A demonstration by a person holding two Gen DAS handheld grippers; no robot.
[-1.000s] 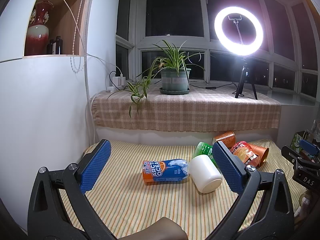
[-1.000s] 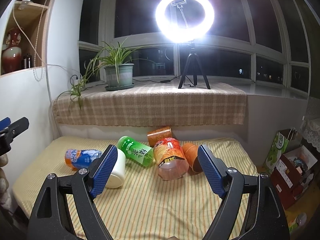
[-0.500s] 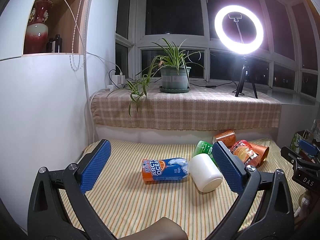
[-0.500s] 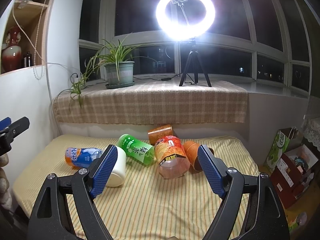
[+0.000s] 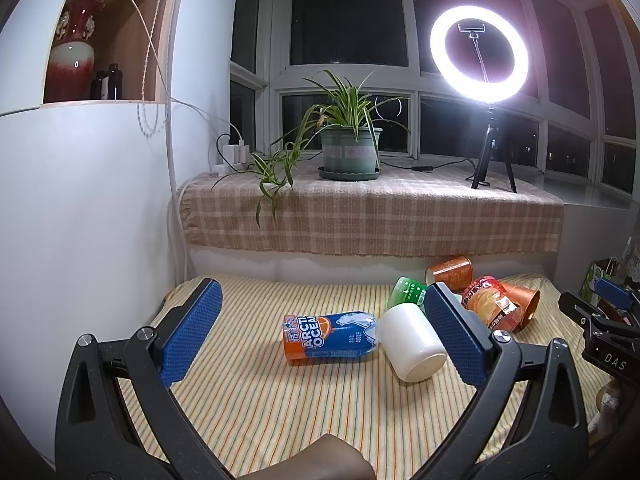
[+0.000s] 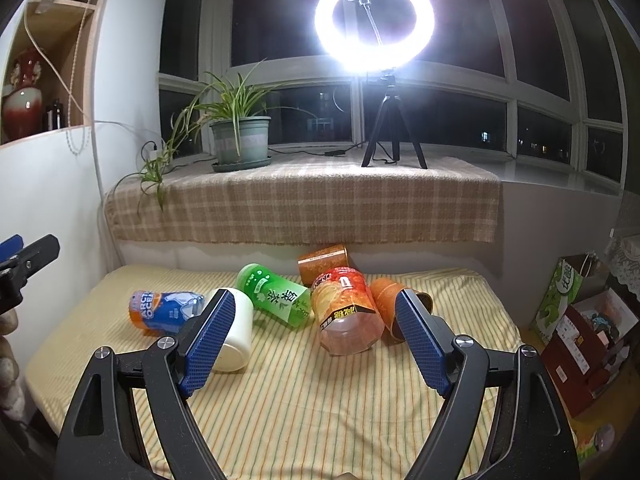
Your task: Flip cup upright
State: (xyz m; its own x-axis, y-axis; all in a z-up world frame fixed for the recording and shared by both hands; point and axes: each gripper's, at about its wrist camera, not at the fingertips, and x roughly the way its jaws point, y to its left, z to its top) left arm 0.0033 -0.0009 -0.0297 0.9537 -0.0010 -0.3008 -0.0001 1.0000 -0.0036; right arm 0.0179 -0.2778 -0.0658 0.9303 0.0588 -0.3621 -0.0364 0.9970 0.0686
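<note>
Several cups lie on their sides on the striped yellow cloth. A white cup lies beside a blue and orange cup; they show in the right wrist view as the white cup and blue and orange cup. A green cup, a red and clear cup, an orange cup and a copper cup lie further right. My left gripper is open and empty, short of the cups. My right gripper is open and empty, in front of the red cup.
A checked cloth covers the window ledge behind, holding a potted plant and a lit ring light on a tripod. A white wall bounds the left side. Boxes stand on the floor at right.
My right gripper has moved slightly forward and a little left toward the cups. The left gripper has barely shifted. No cup has moved.
</note>
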